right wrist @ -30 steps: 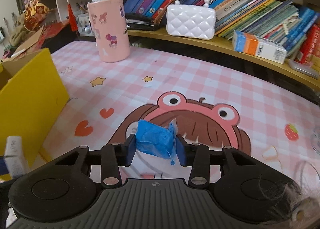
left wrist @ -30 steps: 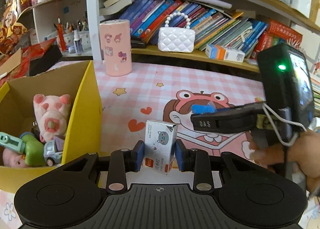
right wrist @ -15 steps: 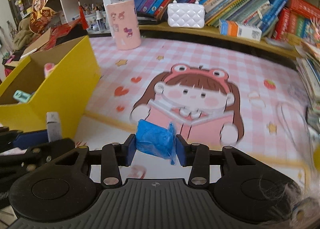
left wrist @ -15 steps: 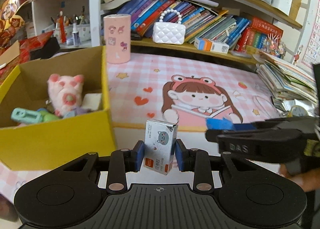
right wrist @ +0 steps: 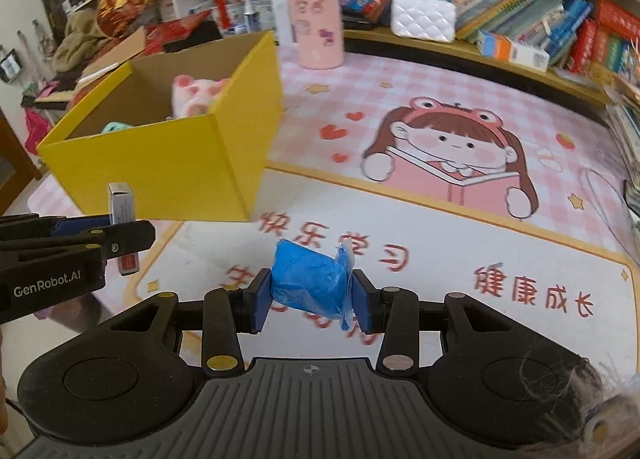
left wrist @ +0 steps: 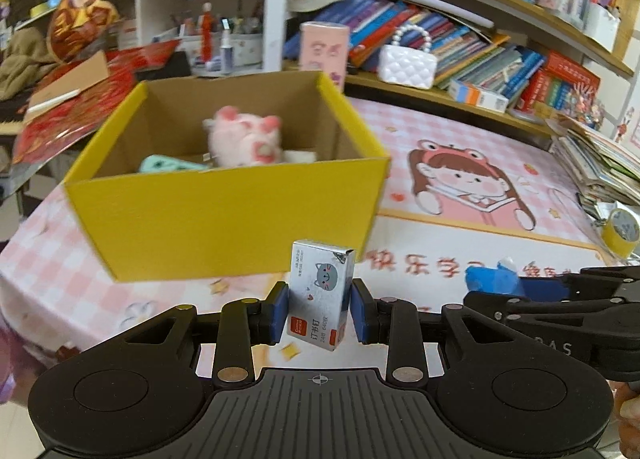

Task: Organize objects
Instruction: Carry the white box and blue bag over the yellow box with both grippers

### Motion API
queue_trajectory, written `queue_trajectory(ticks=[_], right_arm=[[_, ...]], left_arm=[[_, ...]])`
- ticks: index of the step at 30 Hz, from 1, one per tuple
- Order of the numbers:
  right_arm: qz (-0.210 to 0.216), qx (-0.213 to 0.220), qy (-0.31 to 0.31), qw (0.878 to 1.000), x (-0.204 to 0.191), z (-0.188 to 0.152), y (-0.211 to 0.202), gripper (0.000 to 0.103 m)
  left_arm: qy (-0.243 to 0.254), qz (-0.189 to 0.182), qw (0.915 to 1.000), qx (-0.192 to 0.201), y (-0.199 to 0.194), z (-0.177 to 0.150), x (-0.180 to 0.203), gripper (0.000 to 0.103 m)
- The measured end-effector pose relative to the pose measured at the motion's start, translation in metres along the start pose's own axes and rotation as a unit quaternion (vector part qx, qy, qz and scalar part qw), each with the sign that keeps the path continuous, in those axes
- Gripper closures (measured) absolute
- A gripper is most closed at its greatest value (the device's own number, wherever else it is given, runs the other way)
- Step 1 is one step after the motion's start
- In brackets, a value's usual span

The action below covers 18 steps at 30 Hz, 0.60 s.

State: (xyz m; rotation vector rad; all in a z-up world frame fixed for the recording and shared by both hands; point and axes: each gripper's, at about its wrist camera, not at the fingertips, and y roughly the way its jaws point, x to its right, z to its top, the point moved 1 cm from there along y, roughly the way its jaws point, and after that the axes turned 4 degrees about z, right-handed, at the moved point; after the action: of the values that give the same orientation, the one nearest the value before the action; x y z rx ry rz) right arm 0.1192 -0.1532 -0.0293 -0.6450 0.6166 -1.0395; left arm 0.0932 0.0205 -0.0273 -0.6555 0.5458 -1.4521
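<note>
My left gripper [left wrist: 320, 309] is shut on a small white staple box [left wrist: 320, 295] with a cat face, held above the table's near edge, in front of the yellow cardboard box [left wrist: 224, 215]. My right gripper [right wrist: 311, 299] is shut on a blue wrapped packet [right wrist: 310, 283], held over the mat to the right of the yellow box [right wrist: 168, 175]. The yellow box holds a pink plush pig [left wrist: 244, 139] and a teal toy [left wrist: 168, 163]. Each gripper shows in the other's view: the right one with the packet [left wrist: 496, 279], the left one with the staple box [right wrist: 122, 207].
A pink cartoon mat [right wrist: 460, 179] covers the table. A pink cylinder [right wrist: 316, 23] and a white quilted purse [right wrist: 424, 17] stand by the bookshelf at the back. A tape roll [left wrist: 620, 227] and stacked books [left wrist: 600, 163] lie at the right.
Both grippers have pulled back toward the table's near edge and higher, keeping their loads. The yellow box now lies ahead of the left gripper instead of to its left.
</note>
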Motion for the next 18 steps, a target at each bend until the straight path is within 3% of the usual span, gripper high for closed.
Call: queue_trajectory(ticks=[18], right_arm=[[0.023,0.012,-0.015,1.0,-0.086,-0.02,0.0,0.065]], left_arm=[[-0.003,0.017,0.9996,0.02,-0.042,-0.026,-0.071,0.072]])
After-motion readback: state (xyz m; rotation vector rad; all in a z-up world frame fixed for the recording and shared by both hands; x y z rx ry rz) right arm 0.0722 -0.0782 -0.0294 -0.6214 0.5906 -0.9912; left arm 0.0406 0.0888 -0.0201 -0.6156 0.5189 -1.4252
